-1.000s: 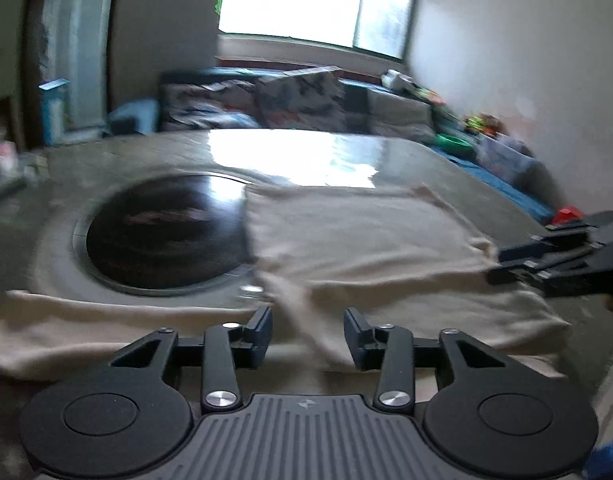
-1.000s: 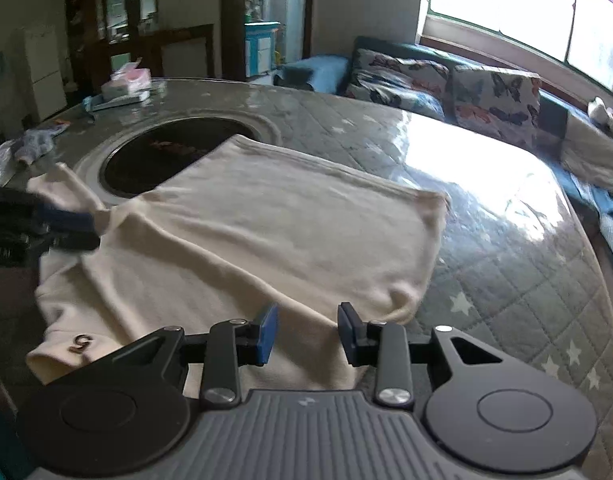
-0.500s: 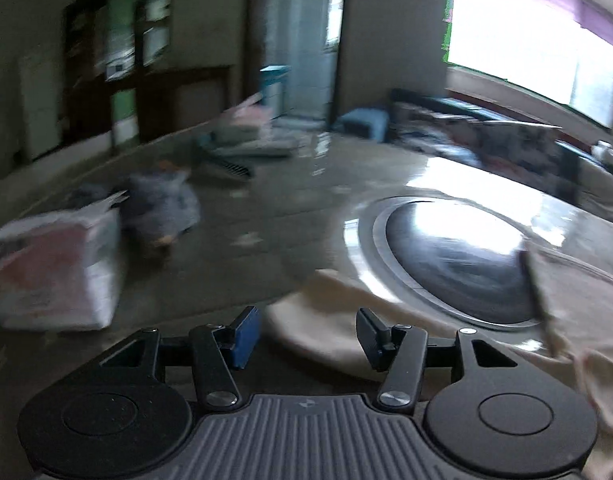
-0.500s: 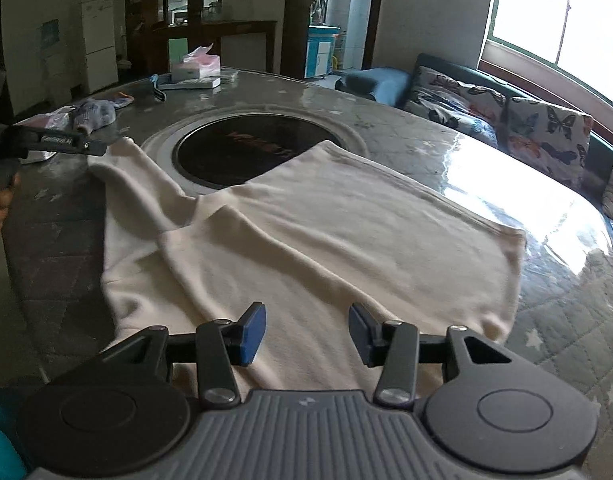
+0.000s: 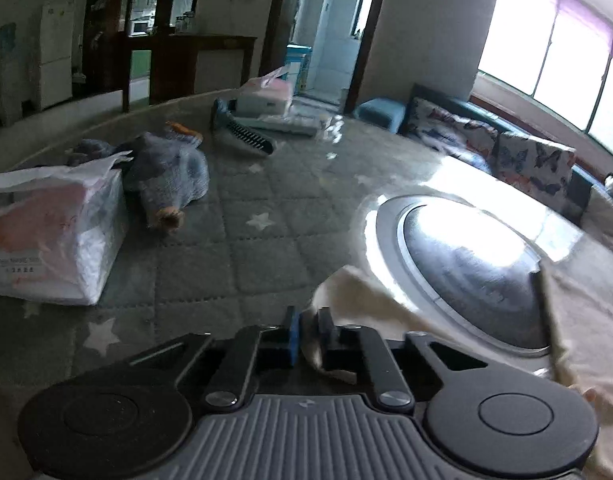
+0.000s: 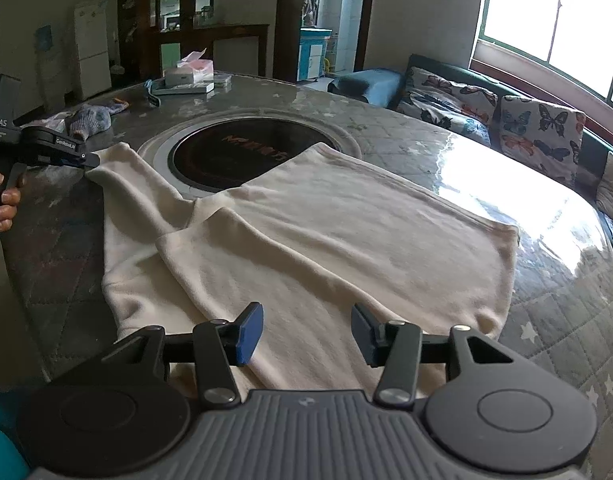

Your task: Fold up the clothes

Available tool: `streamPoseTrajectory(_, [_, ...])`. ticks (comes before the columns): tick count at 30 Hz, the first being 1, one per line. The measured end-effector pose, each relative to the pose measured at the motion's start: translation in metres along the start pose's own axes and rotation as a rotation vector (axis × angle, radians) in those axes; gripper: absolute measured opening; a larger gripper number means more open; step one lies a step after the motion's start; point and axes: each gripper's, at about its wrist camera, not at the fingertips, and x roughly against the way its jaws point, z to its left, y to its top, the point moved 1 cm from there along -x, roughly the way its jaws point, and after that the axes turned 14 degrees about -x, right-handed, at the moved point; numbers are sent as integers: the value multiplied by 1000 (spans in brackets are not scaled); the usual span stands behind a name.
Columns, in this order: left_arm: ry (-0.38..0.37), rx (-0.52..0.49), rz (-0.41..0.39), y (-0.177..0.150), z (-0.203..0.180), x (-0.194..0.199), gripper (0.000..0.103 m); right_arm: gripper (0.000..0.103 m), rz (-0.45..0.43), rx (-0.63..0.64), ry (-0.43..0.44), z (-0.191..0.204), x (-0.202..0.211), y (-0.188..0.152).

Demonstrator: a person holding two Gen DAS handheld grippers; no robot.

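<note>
Since half a second ago: left gripper [image 5: 306, 338] has closed on the sleeve end [image 5: 346, 284] it was approaching.

Left wrist view: jaws clamped on cream cloth, just beside the dark inset disc [image 5: 466, 264]; tissue pack [image 5: 54, 236] well apart.

Right wrist view: right gripper [image 6: 306, 330] spread wide, empty, low over the cream garment [image 6: 326, 232], which lies flat on my table [image 6: 546, 320]. One side already folded inward, I judge; this sleeve and the rest remain.
</note>
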Motion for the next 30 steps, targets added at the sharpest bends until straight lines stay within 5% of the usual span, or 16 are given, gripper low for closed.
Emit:
streamPoseTrajectory(5, [-126,-56,-94,27,-35,30,7,50,-22,-31,-3,-9,8,-2])
streamPoseTrajectory(13, [-463,-227,-218,48,-134,84,6,50,-68,-127,-23,-32,24,-5])
streamPoseTrajectory(20, [-724,-421,-182,20,-216,97,8,50,-88,-214,-52,-55,37,-14])
streamPoseTrajectory(25, [-755,-574,-163,-10,-237,100,30,49,-85,-272,-59,-67,42,-19])
streamPoseTrajectory(27, [-718,-606,-182,-18,-229,100,43,49,-82,-283,-51,-69,43,-18])
streamPoseTrajectory(30, [-634,-640,-201,-26,-206,97,47,47,-72,-290,-24,-69,41,-15])
